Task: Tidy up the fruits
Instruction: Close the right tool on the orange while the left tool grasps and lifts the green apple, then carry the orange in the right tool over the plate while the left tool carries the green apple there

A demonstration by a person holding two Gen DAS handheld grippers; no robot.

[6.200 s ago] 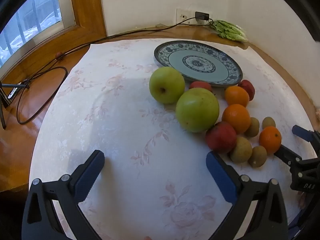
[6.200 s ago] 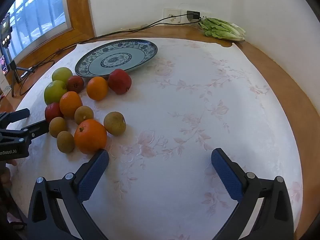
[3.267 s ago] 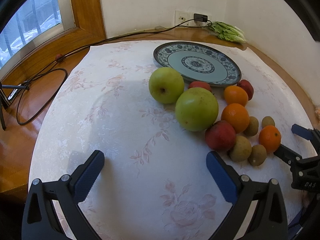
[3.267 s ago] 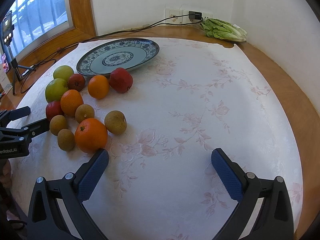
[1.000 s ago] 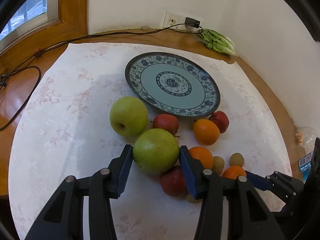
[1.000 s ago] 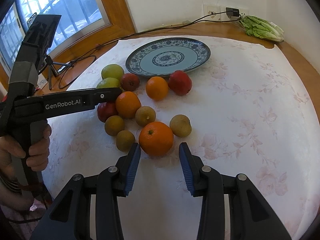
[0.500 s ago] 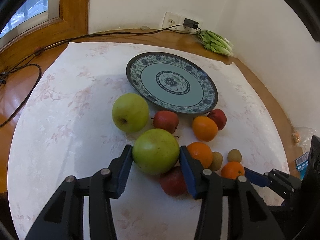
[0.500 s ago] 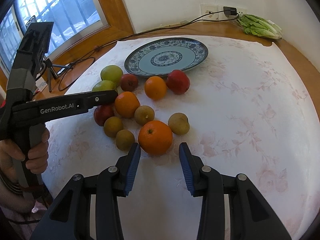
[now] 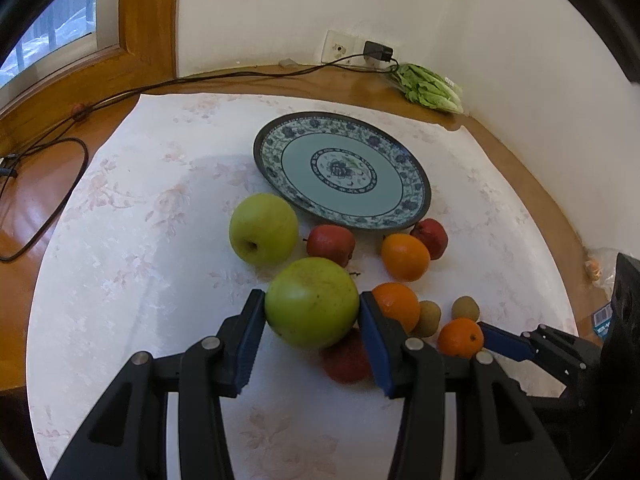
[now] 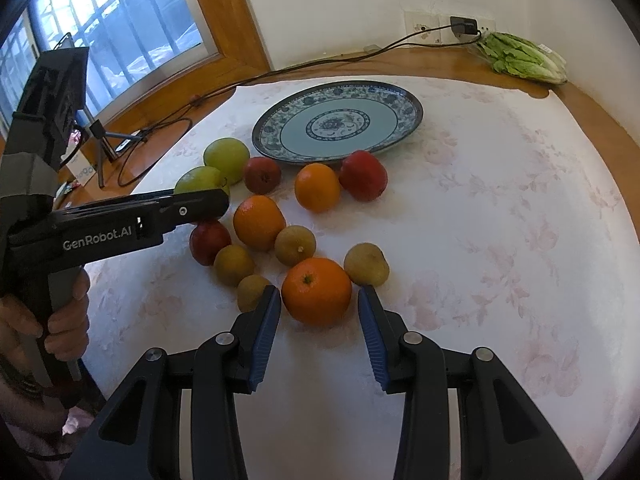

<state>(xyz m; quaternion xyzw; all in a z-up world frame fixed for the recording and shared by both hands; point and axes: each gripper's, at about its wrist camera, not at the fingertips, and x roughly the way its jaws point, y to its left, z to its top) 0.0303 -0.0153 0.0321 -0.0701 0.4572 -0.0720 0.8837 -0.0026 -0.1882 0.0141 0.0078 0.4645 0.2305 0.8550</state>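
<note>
My left gripper (image 9: 311, 299) is shut on a big green apple (image 9: 312, 312) and holds it just above a red apple (image 9: 346, 362). Pads of my right gripper (image 10: 319, 294) sit against the sides of the nearest orange (image 10: 316, 292), which rests on the cloth. A second green apple (image 9: 264, 228), two red apples (image 9: 331, 243), two more oranges (image 9: 405, 257) and several small brown fruits (image 10: 295, 245) lie in a cluster. Behind them stands the blue patterned plate (image 9: 420, 208) with nothing on it.
A bunch of lettuce (image 9: 428, 88) lies by the wall socket at the back. A black cable (image 9: 60, 144) runs along the wooden table at the left. A hand (image 10: 64, 332) grips the left tool's handle. A small tripod (image 10: 104, 136) stands near the window.
Both grippers stood wide open short of the fruit seconds ago; they have moved in and closed, left on the big green apple, right on the near orange. Over the last second, almost nothing moved.
</note>
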